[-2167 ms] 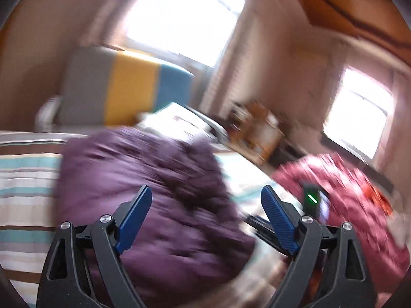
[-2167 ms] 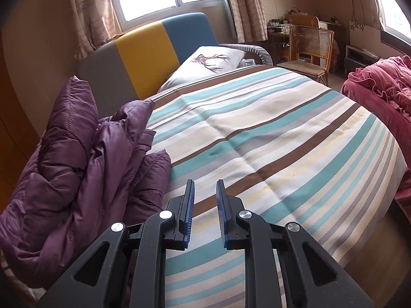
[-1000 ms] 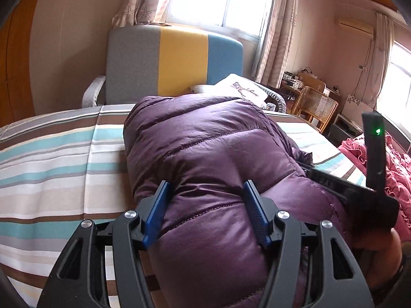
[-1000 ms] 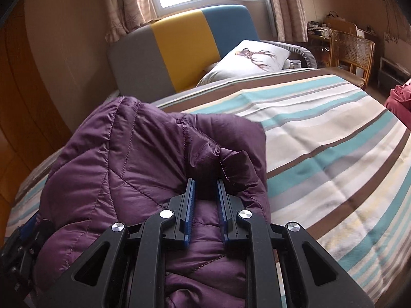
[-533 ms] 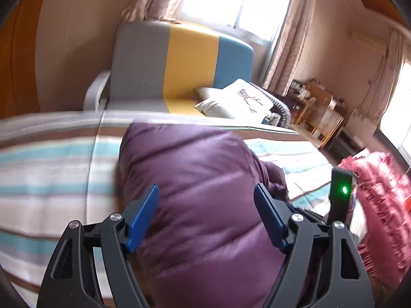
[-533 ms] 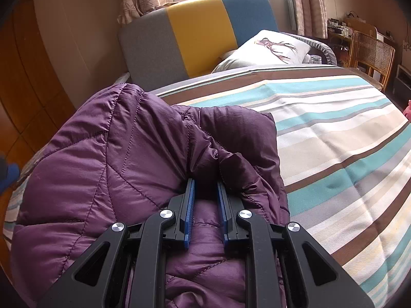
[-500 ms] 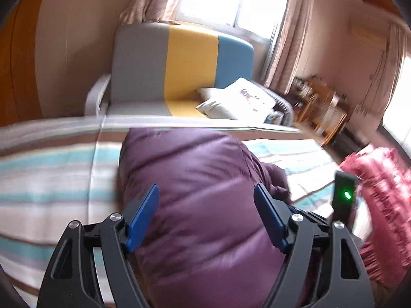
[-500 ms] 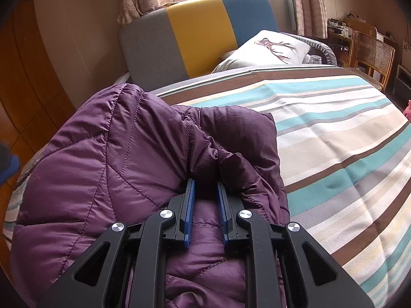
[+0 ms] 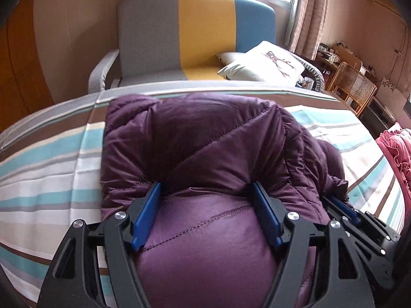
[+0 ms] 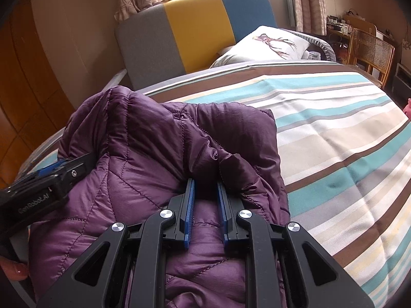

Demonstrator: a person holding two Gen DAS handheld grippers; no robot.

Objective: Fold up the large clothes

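Both grippers' fingertips are buried in the purple jacket (image 9: 205, 154), whose near end runs off-frame

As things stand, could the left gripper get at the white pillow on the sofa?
Probably not directly: the left gripper has its jaws open around the purple jacket, whose bulk lies between it and the pillow.

Puffy quilted purple jacket (image 9: 205, 154) bulks up right in front of me, filling the near middle of the striped bedspread (image 10: 334, 133). I see open bedspread to its right and a narrower strip to its left (image 9: 46, 179). Far side is blocked by the grey-yellow-blue sofa back (image 9: 195, 33) and white printed pillow (image 10: 269, 43); wicker chair (image 10: 370, 48) stands far right.
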